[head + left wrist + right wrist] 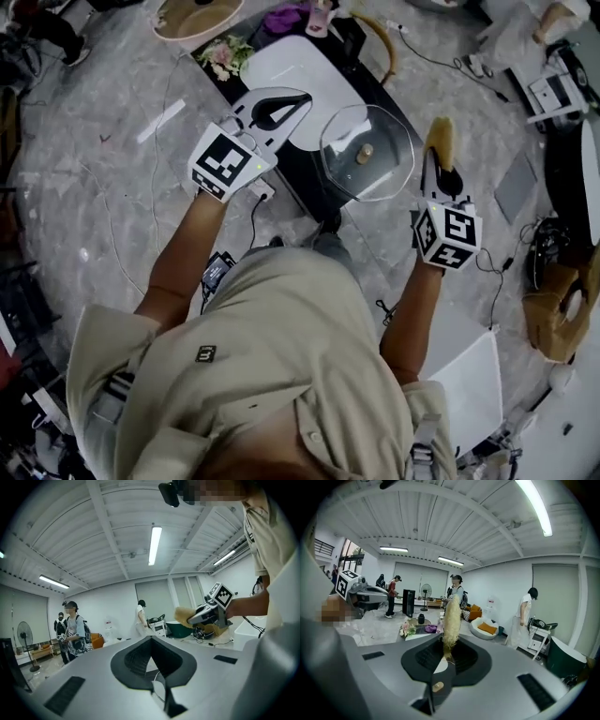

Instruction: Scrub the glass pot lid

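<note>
Your beige shirt (262, 347) fills the foreground; left gripper (151, 641) jaws clamp one glass pot lid (375, 122), right gripper (446, 651) jaws pinch one scrubber (452, 618).

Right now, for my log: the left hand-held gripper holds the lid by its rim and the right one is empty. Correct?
Not quite. The right hand-held gripper isn't empty: the right gripper view shows its jaws shut on a tan scrubber. The left hand-held gripper does hold the lid by its rim.
</note>
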Tool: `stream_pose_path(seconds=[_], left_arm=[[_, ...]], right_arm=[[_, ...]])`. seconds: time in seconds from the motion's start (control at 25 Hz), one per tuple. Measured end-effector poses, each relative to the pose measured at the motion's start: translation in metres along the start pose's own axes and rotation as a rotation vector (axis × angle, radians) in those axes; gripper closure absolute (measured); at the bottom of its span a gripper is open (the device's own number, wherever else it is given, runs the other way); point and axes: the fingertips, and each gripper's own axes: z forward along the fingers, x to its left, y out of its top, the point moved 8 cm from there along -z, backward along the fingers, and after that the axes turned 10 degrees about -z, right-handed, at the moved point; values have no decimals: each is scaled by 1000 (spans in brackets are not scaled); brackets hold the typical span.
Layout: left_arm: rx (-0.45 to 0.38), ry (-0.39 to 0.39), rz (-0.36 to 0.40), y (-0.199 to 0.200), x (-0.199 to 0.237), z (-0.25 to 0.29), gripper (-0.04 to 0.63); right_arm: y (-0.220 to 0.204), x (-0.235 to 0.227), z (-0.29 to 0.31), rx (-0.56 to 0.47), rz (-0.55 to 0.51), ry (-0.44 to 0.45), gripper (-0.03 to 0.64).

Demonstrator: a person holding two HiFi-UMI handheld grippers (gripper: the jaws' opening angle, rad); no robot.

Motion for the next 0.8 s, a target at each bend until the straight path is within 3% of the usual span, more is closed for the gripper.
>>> stream_pose_path(seconds=[0.16, 0.28, 0.36, 0.56, 0.8], left_arm=[[30, 51, -14, -12, 50, 12, 581], [53, 55, -45, -52, 82, 21, 581], [74, 61, -57, -70, 83, 23, 580], [127, 74, -66, -35, 49, 11, 580], [186, 105, -122, -66, 70, 36, 580]], right_arm=[[10, 1, 74, -1, -1, 56, 568], [-4, 13, 124, 21, -8, 72, 568], [-18, 17, 138, 34, -4, 90, 568], [-5, 1, 105, 44, 15, 123, 568], [-18, 1, 158, 91, 1, 184, 568]])
